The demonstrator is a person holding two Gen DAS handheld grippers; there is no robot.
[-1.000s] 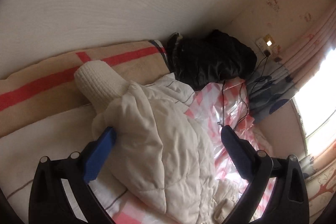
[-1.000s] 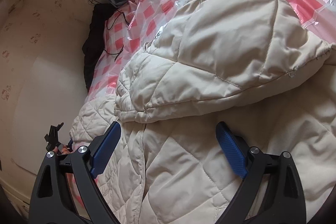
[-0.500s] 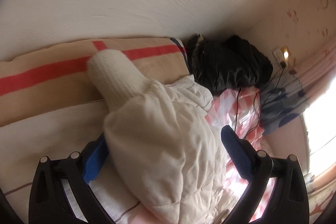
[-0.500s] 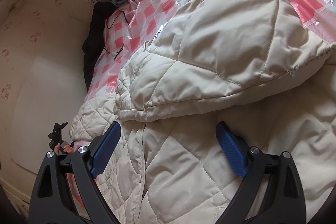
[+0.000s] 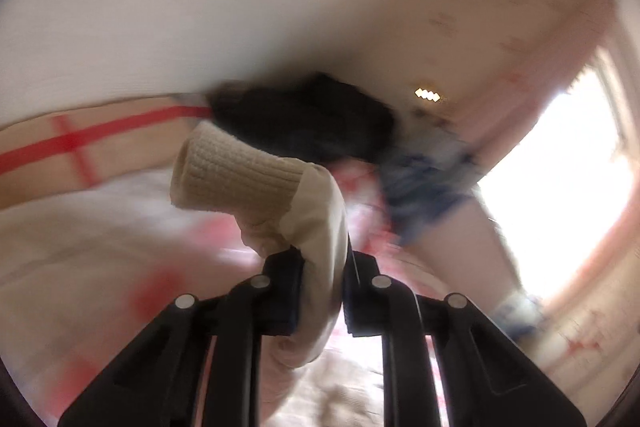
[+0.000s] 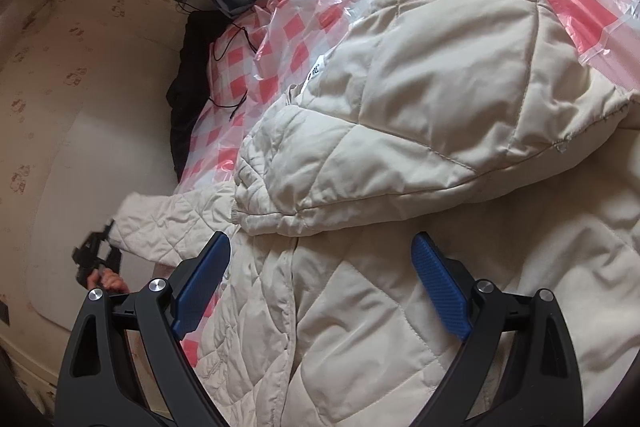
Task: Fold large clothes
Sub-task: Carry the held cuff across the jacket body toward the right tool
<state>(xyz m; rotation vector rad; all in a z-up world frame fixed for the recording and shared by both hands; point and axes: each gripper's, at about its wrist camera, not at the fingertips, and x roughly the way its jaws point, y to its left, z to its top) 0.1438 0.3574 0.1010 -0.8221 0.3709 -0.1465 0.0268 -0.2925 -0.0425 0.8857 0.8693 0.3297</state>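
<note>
Left wrist view, left gripper (image 5: 320, 291) fingers just clenched on puffy sleeve (image 5: 320, 227), ribbed knit cuff (image 5: 236, 175), right gripper (image 6: 324, 287) spread.

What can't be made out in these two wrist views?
- Left wrist view: bedding and wall behind the sleeve cuff are motion-blurred; the jacket's body is cut off below.
- Right wrist view: the left gripper is small at the left edge, its jaws unreadable.
- Right wrist view: the quilted jacket hides its own front; zipper unseen.
</note>
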